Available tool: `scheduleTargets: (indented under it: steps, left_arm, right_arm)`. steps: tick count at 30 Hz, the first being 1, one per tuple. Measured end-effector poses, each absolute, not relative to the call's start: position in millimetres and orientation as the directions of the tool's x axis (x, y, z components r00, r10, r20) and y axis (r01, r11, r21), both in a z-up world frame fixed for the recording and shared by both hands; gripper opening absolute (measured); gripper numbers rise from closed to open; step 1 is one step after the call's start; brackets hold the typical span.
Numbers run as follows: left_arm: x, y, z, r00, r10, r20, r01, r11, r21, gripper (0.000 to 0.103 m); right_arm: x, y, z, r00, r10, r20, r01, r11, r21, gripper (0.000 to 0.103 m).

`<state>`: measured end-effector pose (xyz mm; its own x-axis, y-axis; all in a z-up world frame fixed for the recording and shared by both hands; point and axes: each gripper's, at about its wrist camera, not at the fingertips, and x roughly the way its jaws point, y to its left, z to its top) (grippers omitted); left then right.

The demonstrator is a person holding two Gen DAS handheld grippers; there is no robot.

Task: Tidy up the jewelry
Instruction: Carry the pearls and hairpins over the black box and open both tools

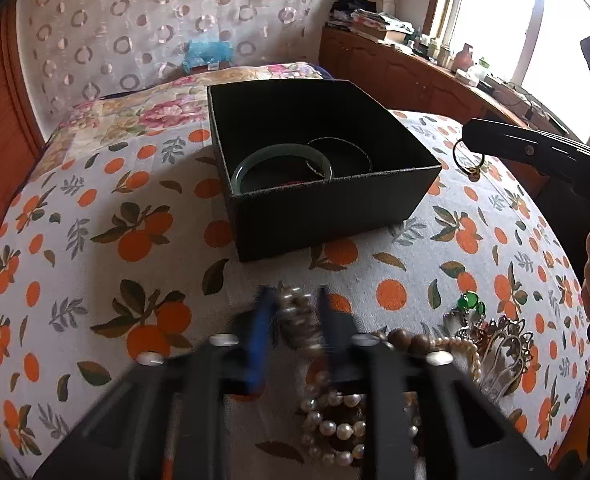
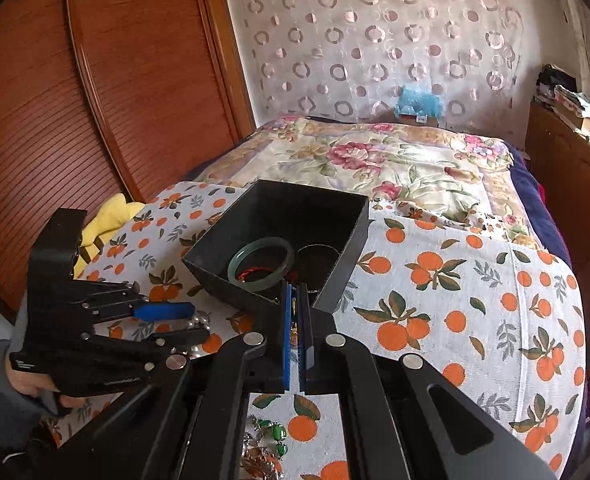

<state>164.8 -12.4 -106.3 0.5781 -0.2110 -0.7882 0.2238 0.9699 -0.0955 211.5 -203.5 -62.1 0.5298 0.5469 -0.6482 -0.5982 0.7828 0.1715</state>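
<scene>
No lettering is legible in either view: the small white print on the left gripper [image 2: 167,322] body, at lower left of the right wrist view, is too blurred to read.

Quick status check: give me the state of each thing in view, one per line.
black box: open, no lid, upright on the cloth.
jade bangle: inside the box, lying flat.
gold ring: held at the right hand-held gripper tip, beside the box.
silver bead bracelet: between the left hand-held gripper fingers.
pearl strands: loose on the cloth.
</scene>
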Motion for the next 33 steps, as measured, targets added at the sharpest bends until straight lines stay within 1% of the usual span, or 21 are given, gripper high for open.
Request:
scheduleTargets:
  steps: [1,2,5,7,13,18,21,27,31,33]
  left_arm:
    - [165.0,-12.3,-106.3,0.58,-0.22,-0.785,0.23,0.968,-0.101,0.014]
    - [163.8,-12.6,-105.9,0.583,-0.23,-0.779,0.239,0.965,-0.106,0.007]
    - [156.1,-9.9,-95.5,0.623,-0.228,-0.748,0.228,0.968,-0.106,0.006]
    - [148.7,-10.5,-80.7,0.647,-0.254,-0.719,0.237,0.963,-0.128,0.006]
    - [121.3,-15.8,-6.9,0.75,-0.303,-0.588,0.281,0.951,-0.13,0.006]
    - [120.0,-21.7,40.6,0.802,-0.301,-0.516,0.292,0.951,-0.101,0.006]
    - [131.7,-20.6,60.4,0.82,-0.291,-0.493,0.281,0.955,-0.096,0.006]
    - [160.9,-17.3,86.7,0.836,-0.274,-0.475,0.258,0.961,-0.101,0.006]
    - [176.4,-13.1,98.5,0.84,-0.278,-0.467,0.251,0.96,-0.121,0.006]
    - [182.2,-12.9,106.7,0.849,-0.267,-0.456,0.243,0.964,-0.111,0.006]
  right_arm:
    - [210.8,-203.2,-62.7,0.53,0.547,-0.648,-0.598,0.783,0.171,0.003]
    - [210.5,-204.3,-62.4,0.53,0.547,-0.648,-0.599,0.782,0.171,0.003]
    - [210.1,-204.7,-62.2,0.529,0.545,-0.65,-0.598,0.783,0.17,0.003]
    - [208.3,-206.7,-62.2,0.529,0.545,-0.65,-0.598,0.783,0.169,0.003]
    - [208.7,-208.1,-61.0,0.533,0.55,-0.643,-0.598,0.782,0.172,0.003]
    - [215.2,-202.1,-55.6,0.534,0.561,-0.632,-0.608,0.775,0.174,0.003]
    - [224.7,-198.1,-51.7,0.533,0.57,-0.625,-0.609,0.771,0.185,0.003]
    - [244.7,-191.0,-49.1,0.525,0.583,-0.62,-0.606,0.767,0.208,0.003]
    - [251.9,-184.7,-52.4,0.517,0.58,-0.63,-0.607,0.767,0.208,0.003]
    - [253.5,-181.1,-56.7,0.507,0.579,-0.638,-0.609,0.765,0.21,0.003]
